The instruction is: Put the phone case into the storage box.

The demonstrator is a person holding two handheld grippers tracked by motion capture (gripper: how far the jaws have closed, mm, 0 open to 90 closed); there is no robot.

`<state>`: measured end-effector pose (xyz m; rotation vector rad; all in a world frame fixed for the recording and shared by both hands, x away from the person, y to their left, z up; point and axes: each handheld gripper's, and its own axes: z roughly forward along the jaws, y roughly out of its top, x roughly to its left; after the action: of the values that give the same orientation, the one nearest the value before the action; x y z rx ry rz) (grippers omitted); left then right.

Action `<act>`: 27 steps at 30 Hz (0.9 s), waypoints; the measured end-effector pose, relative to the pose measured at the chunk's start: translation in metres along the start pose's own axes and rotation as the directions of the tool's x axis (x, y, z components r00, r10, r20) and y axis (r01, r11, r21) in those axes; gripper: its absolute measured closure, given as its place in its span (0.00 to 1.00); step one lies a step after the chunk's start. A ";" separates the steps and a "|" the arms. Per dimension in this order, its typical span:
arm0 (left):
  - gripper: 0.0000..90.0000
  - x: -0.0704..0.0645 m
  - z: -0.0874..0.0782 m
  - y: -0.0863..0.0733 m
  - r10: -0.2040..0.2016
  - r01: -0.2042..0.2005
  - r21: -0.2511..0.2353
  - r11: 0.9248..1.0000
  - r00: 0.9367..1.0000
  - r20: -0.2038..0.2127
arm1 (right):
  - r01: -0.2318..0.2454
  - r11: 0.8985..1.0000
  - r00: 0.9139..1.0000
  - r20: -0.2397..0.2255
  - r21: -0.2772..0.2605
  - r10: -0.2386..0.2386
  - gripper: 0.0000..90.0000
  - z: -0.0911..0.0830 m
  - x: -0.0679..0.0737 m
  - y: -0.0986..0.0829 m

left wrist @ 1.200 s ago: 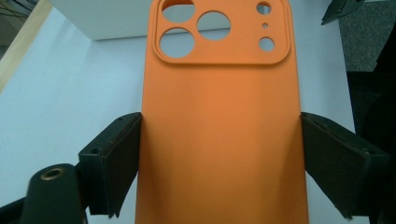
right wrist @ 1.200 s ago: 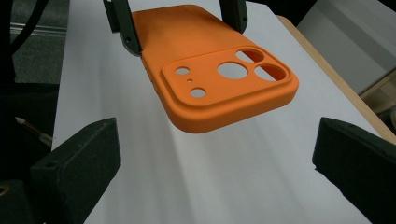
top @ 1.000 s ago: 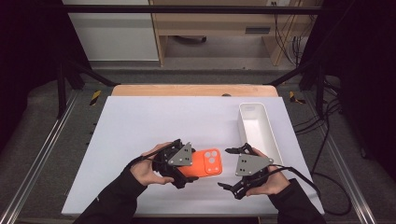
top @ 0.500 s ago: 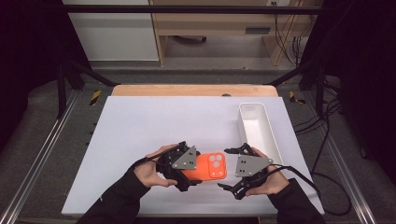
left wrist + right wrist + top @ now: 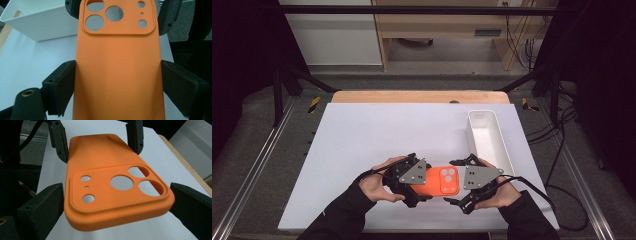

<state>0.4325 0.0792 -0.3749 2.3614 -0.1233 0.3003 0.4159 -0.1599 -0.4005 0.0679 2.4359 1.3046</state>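
An orange phone case (image 5: 438, 181) with round camera cut-outs is held flat just above the white table top (image 5: 377, 135). My left gripper (image 5: 421, 181) is shut on its plain end, and both pads press the case's long edges (image 5: 117, 65). My right gripper (image 5: 453, 182) faces it from the right and stands open. The camera end of the case (image 5: 112, 187) lies between the right jaws, which are spread about as wide as the case. In the right gripper view, the left gripper's fingers (image 5: 59, 140) clamp the far end.
A long white tray (image 5: 473, 136) stands on the table just beyond the right gripper, its wall (image 5: 42, 25) also visible behind the case. A wooden table edge (image 5: 417, 97) runs along the back. Cables (image 5: 542, 192) trail off to the right.
My left gripper has carried the orange case to the right, so its camera end now sits between the open right jaws. The right gripper has hardly moved.
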 end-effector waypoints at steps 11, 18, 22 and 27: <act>0.17 -0.001 0.002 0.001 0.016 -0.016 -0.017 1.000 1.000 0.012 | 0.007 0.999 0.999 -0.036 -0.038 -0.008 0.06 0.001 -0.001 0.000; 0.17 -0.002 0.001 0.000 0.023 -0.023 -0.028 0.999 1.000 0.015 | 0.011 0.999 0.998 -0.067 -0.051 -0.014 0.08 0.001 -0.001 -0.001; 0.17 -0.003 0.001 -0.001 0.025 -0.024 -0.033 0.999 0.999 0.023 | 0.011 0.998 0.996 -0.087 -0.059 -0.016 0.10 0.002 -0.002 -0.002; 0.17 -0.003 0.001 -0.003 0.030 -0.028 -0.041 0.999 0.999 0.028 | 0.014 0.997 0.994 -0.106 -0.078 -0.022 0.12 0.002 -0.002 -0.002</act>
<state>0.4300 0.0803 -0.3781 2.3256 -0.1760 0.2751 0.4188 -0.1597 -0.4027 -0.0451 2.4655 1.4266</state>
